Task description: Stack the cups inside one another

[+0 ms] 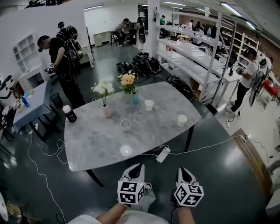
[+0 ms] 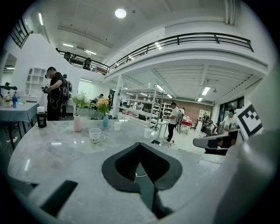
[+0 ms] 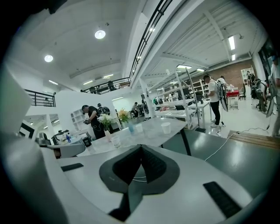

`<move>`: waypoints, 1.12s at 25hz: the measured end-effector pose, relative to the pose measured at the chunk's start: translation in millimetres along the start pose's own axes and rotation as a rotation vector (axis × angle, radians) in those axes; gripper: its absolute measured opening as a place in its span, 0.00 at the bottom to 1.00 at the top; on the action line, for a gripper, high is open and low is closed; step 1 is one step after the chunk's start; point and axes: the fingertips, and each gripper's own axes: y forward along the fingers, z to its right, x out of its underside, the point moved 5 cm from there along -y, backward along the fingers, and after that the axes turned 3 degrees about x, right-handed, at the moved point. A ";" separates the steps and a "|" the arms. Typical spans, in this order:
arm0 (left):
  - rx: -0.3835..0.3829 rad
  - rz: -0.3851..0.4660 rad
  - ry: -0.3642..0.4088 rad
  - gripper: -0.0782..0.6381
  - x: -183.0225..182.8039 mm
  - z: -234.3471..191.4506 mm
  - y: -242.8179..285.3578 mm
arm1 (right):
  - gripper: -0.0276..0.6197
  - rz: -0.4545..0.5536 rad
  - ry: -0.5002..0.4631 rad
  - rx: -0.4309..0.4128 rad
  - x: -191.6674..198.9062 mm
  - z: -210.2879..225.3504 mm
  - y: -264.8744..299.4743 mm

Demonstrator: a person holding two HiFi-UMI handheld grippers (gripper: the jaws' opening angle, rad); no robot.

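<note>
Head view: left gripper [image 1: 139, 166], right gripper [image 1: 184, 170], jaws closed, empty, short of table [image 1: 98, 153] edge; cups [image 1: 125, 126] seemingly well apart.

I'm looking into a big open lab or workshop hall, not a home. Beyond the far edge of my grey marbled tabletop [image 1: 100, 144] run long white workbenches [image 1: 192, 52] under metal frames, with racks of shelving [image 1: 245, 41] along the wall. A railed mezzanine [image 2: 183, 40] crosses overhead, and strip lights [image 1: 234, 8] line the ceiling. People wearing backpacks [image 1: 73, 52] stand about. Black bags [image 1: 142, 65] lie on the dark floor, and a white cable [image 1: 205, 146] trails across it from a power strip [image 1: 163, 154] at the tabletop's near edge.
</note>
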 end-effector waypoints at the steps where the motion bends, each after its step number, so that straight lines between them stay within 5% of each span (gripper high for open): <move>1: 0.004 -0.001 0.000 0.11 -0.8 0.7 5.6 | 0.05 0.001 0.001 0.008 -1.6 4.7 2.6; 28: -0.043 0.021 -0.078 0.11 -53.8 -58.3 151.2 | 0.05 -0.027 -0.048 -0.025 -80.5 35.4 162.4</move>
